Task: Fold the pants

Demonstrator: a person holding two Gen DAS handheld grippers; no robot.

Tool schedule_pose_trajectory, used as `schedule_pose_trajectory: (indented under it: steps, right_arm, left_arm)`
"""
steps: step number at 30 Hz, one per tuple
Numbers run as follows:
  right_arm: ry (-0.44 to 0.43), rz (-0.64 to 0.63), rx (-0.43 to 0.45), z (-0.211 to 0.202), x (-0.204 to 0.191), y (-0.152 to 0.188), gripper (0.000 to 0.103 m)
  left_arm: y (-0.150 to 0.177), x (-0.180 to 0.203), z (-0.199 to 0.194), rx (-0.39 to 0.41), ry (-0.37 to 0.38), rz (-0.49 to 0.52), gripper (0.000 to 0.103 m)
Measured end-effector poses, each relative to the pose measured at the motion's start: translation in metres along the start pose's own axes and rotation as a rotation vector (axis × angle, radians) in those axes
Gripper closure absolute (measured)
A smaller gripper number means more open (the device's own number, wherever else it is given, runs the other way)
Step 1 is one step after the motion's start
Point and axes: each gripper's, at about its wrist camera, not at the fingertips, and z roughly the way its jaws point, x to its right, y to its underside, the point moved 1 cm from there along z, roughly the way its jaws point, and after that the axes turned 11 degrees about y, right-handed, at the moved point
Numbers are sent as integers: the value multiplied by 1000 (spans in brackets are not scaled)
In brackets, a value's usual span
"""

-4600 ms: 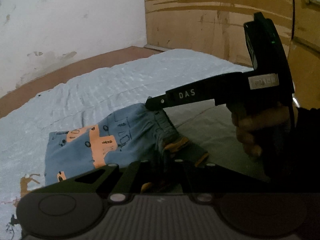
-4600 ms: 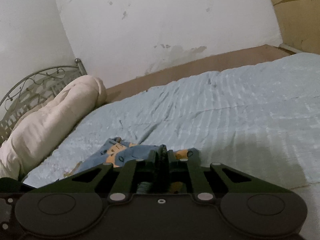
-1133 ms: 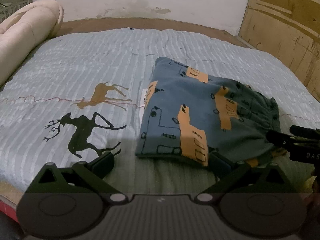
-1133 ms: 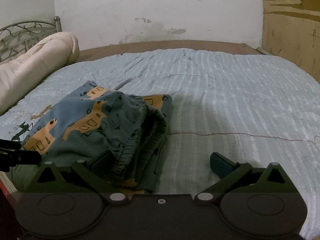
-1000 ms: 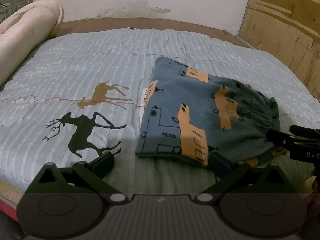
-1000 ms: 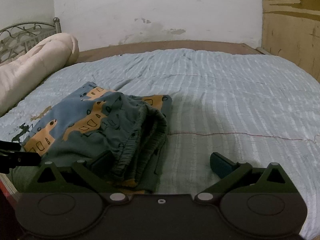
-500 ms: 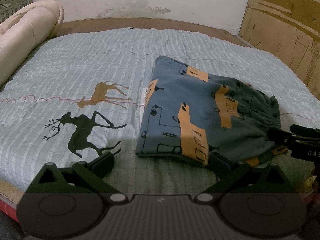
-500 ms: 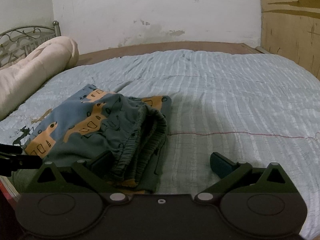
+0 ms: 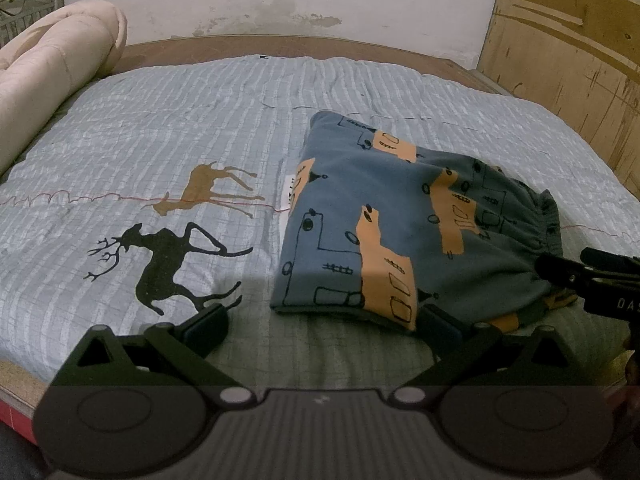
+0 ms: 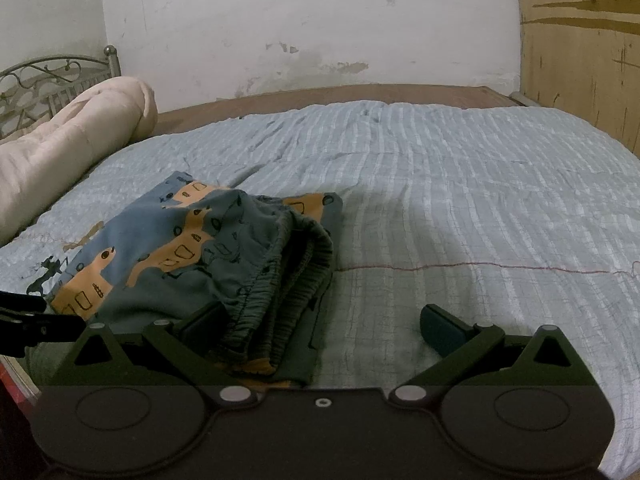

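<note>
The blue pants [image 9: 404, 224] with orange patches lie folded in a compact stack on the light blue bedspread [image 9: 180, 128], near the bed's front edge. Their elastic waistband [image 10: 280, 280] faces the right gripper. My left gripper [image 9: 324, 322] is open and empty, just short of the fold's near left corner. My right gripper [image 10: 320, 324] is open and empty, with its left finger [image 10: 204, 322] beside the waistband. The right gripper also shows at the right edge of the left wrist view [image 9: 592, 276]. The left gripper shows at the left edge of the right wrist view [image 10: 28, 316].
A rolled cream duvet [image 9: 48, 80] lies along the left side of the bed by a metal headboard [image 10: 48, 76]. Deer prints [image 9: 168, 260] mark the bedspread left of the pants. A plywood panel [image 9: 568, 56] stands at the right. A white wall [image 10: 304, 20] is behind.
Both grippers were shut on the pants 4.6 s ago; now both are open and drawn back, and the pants lie folded. In the last second the right view rose slightly.
</note>
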Motion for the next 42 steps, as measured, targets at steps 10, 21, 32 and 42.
schedule_pose_trajectory:
  steps: [10, 21, 32, 42]
  right_arm:
    - [0, 0, 0, 0, 0, 0, 1]
    - [-67, 29, 43, -8, 10, -9, 1]
    - [-209, 37, -17, 25, 14, -34, 1]
    - [-450, 125, -123, 81, 15, -62, 1]
  left_arm:
    - [0, 0, 0, 0, -1, 0, 1]
    - [-10, -5, -8, 16, 32, -32, 1]
    - [-37, -11, 9, 38, 24, -40, 0]
    - [-47, -17, 32, 11, 51, -65, 0]
